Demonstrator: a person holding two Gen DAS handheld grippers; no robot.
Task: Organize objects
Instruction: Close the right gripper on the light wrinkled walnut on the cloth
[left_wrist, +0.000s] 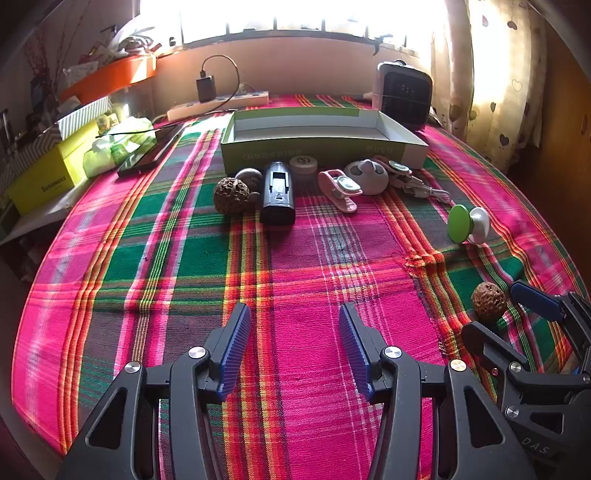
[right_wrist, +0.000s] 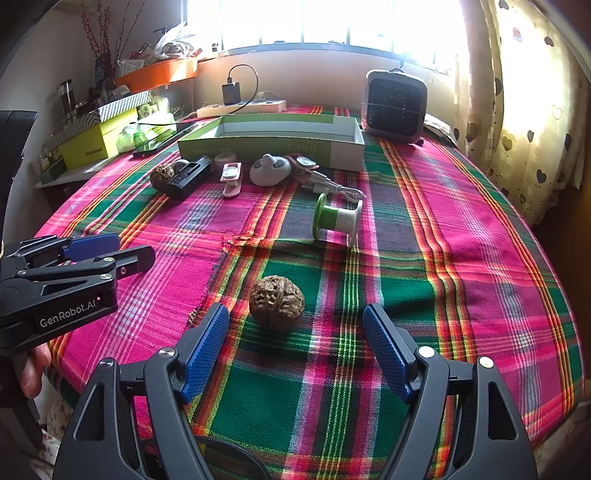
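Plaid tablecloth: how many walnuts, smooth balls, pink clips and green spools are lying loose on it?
Wrinkled brown walnuts: 2
Smooth dark ball: 1
Pink plastic clips: 2
Green-and-white plastic spool: 1
Total: 6

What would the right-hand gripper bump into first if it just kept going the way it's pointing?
Most likely the lone walnut, lying just ahead of the open right gripper, slightly left of centre between its fingers; exact depth is hard to judge.
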